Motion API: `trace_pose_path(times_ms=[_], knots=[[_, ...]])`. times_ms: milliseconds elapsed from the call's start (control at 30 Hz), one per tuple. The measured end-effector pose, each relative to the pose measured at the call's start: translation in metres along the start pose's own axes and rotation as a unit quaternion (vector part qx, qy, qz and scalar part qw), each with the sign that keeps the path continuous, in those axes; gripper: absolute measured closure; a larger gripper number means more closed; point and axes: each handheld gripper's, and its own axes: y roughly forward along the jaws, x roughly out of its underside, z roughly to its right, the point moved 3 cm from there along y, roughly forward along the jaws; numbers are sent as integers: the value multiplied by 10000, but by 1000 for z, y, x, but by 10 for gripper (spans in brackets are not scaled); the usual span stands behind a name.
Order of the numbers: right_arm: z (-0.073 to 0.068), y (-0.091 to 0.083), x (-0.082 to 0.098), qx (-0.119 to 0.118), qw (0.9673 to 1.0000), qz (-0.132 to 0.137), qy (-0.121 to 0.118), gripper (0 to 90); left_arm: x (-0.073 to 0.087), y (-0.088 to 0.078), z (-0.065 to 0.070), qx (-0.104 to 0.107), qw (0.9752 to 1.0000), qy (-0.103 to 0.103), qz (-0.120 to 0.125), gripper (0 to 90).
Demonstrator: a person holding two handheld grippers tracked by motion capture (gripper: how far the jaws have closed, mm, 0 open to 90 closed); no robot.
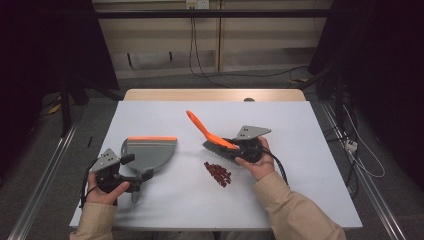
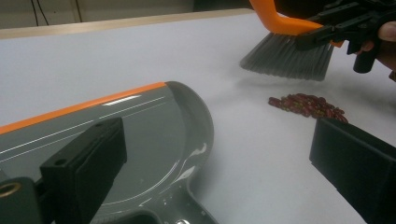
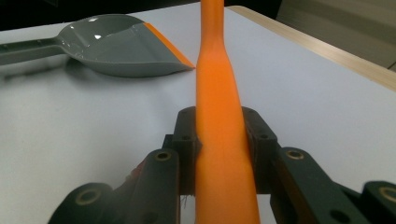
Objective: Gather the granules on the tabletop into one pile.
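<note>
Surface (image 1: 310, 190), white and broad, carries all the work, and the sweeping on it looks barely begun. Largest of the tools is the dustpan (image 1: 150, 152), grey with an orange lip, lying flat at the person's left with its lip turned away from the person and nothing visible inside it. The left gripper (image 1: 131, 172) sits at the pan's handle; in its own view its fingers (image 2: 88, 168) stand wide apart, one over the pan's rear and the other over bare surface, so the handle does not look gripped. Next comes the brush (image 1: 212, 137), orange-handled with grey bristles, held by the right gripper (image 1: 235, 147), whose fingers (image 3: 187, 135) are clamped on the handle from both sides. Its bristles hover just beyond the beans, not touching them as far as I can tell. Smallest are the beans (image 1: 218, 173), a dark red heap resting near the surface's middle, between pan and brush and well apart from the pan. By my judgement everything remains: taking hold of the pan, bringing its lip to the heap, and brushing the beans in.
</note>
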Motion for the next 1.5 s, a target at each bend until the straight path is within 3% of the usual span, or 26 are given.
trace_pose_path(times_ms=[200,333,433,567,600,633,933,1033,1500], knots=[[6,13,-3,-491,9977,-39,-474,714,1,0,-1,10,10000,-33,-4,38],[8,20,-5,-872,9928,-8,-819,714,1,-1,-2,14,10000,-52,7,38],[10,26,-3,-1117,9894,-27,-925,714,1,-2,-4,0,10000,-71,11,38],[8,32,-2,-1300,9847,-103,-1160,714,1,-4,-6,-33,9999,-113,26,38],[6,33,-3,-1423,9817,-138,-1259,714,1,-4,-7,-43,9999,-113,27,38],[4,33,-3,-1459,9808,-166,-1287,714,1,-4,-7,-47,9999,-135,49,38],[-9,22,-1,-1728,9704,-377,-1647,714,2,-6,-8,-79,9998,-157,54,38],[-11,18,0,-1780,9686,-402,-1686,714,1,-6,-8,-78,9999,-136,36,38],[-20,8,4,-1890,9685,-332,-1587,714,1,-5,-6,-79,9999,-103,6,38]])
